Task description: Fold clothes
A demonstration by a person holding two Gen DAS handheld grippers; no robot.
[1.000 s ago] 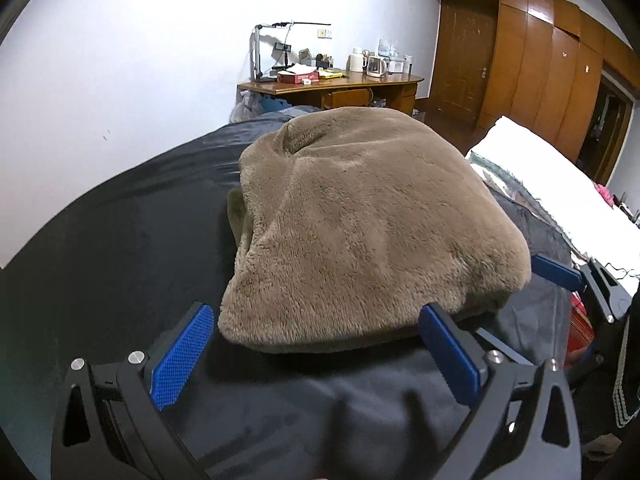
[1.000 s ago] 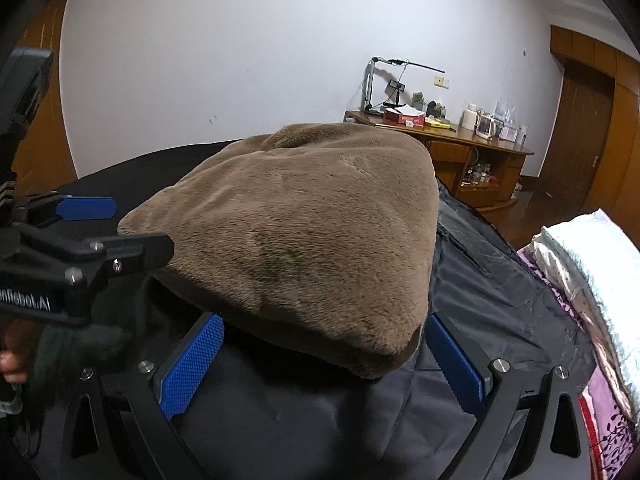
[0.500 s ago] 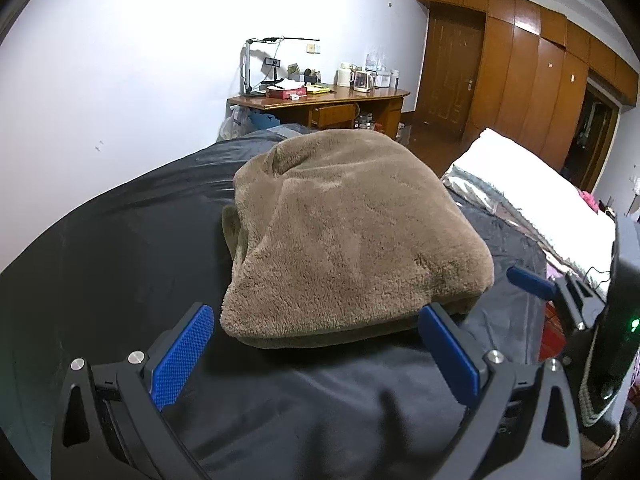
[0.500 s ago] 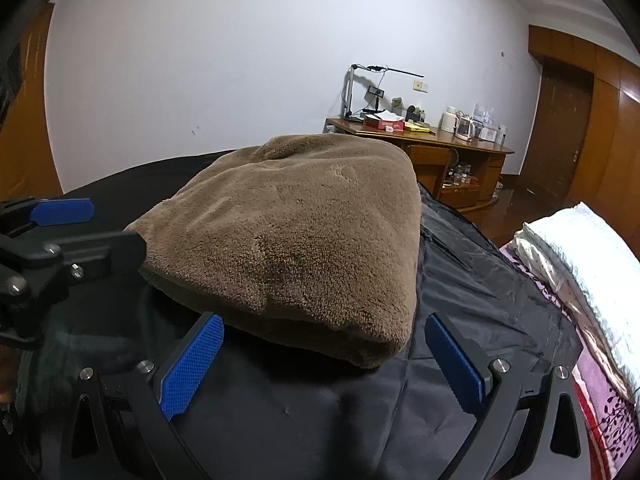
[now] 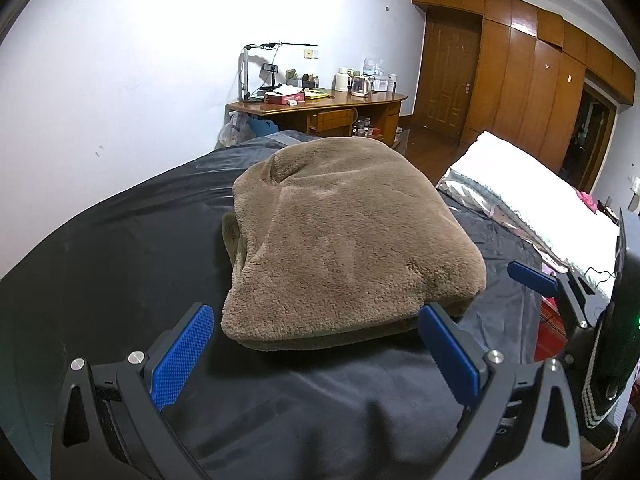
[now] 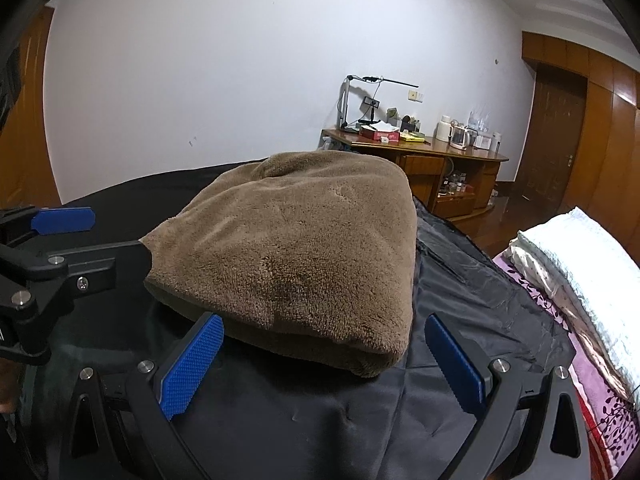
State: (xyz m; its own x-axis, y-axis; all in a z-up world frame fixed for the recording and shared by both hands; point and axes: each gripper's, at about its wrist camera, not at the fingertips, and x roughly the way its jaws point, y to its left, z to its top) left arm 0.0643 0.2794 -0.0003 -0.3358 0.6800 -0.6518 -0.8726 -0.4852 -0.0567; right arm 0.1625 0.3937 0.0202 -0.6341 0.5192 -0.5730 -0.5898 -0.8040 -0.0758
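folded brown fleece garment (image 5: pixel 344 240) on black sheet (image 5: pixel 120 248), both grippers' fingers apart, holding nothing

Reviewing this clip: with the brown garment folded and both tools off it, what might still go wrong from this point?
1. The folded brown fleece garment looks thick and puffy, and a darker layer pokes out at its left edge, so the fold may spring open.
2. It lies on a slick-looking black sheet; a nudge from the open left hand-held gripper or right hand-held gripper might slide it rather than tidy it.
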